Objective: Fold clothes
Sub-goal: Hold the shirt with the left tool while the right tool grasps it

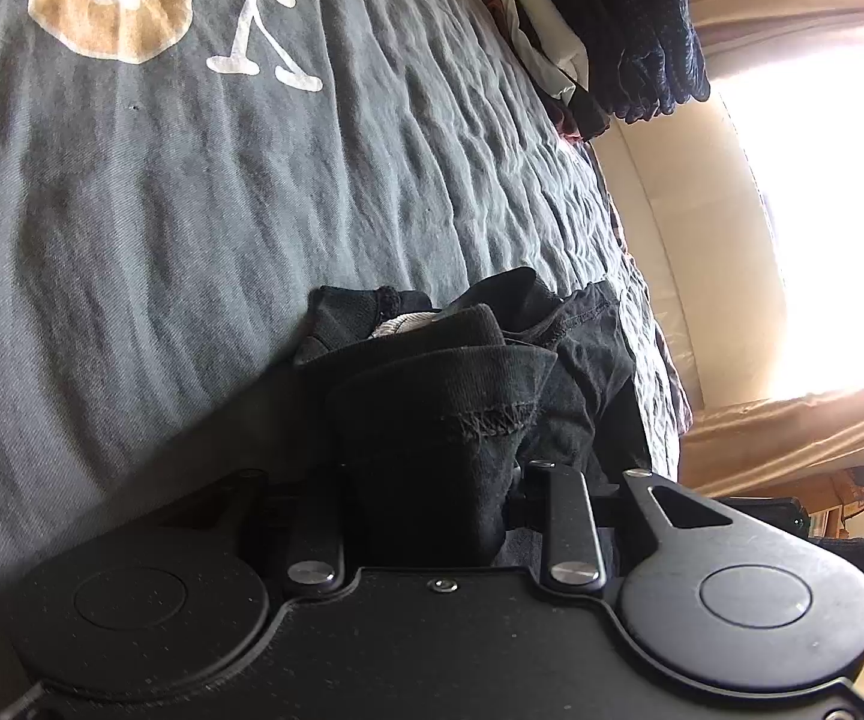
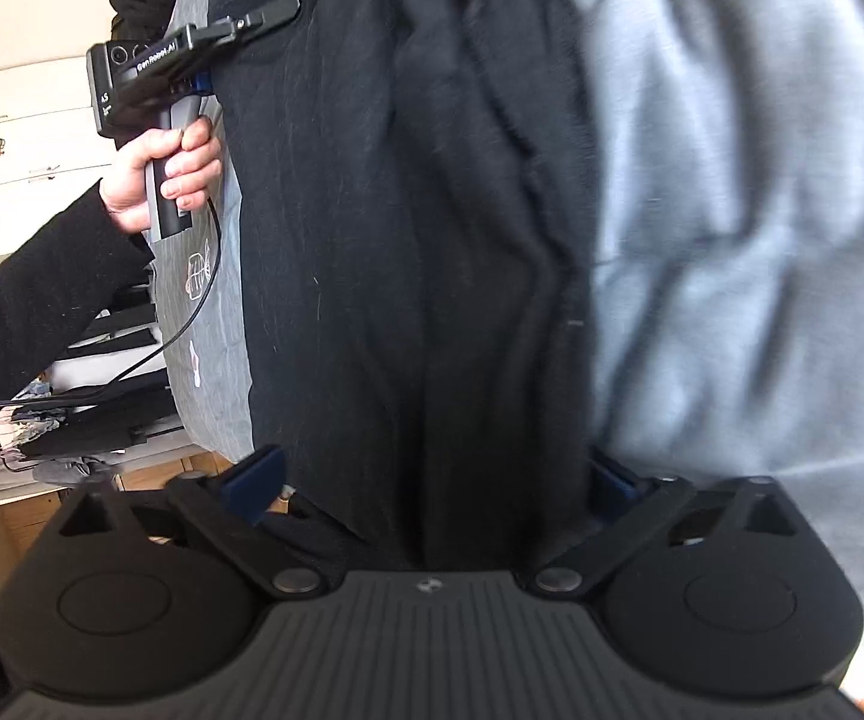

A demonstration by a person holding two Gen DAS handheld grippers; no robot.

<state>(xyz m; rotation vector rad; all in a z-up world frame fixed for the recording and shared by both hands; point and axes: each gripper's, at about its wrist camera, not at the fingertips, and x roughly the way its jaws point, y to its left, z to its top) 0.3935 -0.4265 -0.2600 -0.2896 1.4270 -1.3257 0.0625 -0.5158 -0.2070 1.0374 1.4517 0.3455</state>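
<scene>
My left claw (image 1: pixel 432 516) is pinching a bunched wad of the black garment (image 1: pixel 450 396), a thick hemmed fold with a frayed seam that bulges out between the pads. My right claw (image 2: pixel 432 480) is spread as wide as it goes, its blue-tipped fingers (image 2: pixel 255 474) standing either side of the same garment (image 2: pixel 408 252) without pressing on it; the cloth runs up between them and away.

The garment lies stretched along the bed, over the grey bedspread (image 1: pixel 222 210) with its tan and white print. In the right wrist view it forms a long dark band, with pale grey bedding (image 2: pixel 732 210) beside it, and at its far end sits my left claw (image 2: pixel 252 18), held in my left hand (image 2: pixel 156 174), clamped on the cloth. Other dark clothes (image 1: pixel 630 30) are piled near the head of the bed.

This cloth looks soft, light and limp, a knit that will sag and crease wherever it is unsupported, and it seems unlikely to slip once pinched. I judge the best hold for the right claw is at the near end, across the edge, gathering all layers so none droops. With both ends held I could pull it taut before folding; a grip on only the top layer would let the rest drag and bunch.
</scene>
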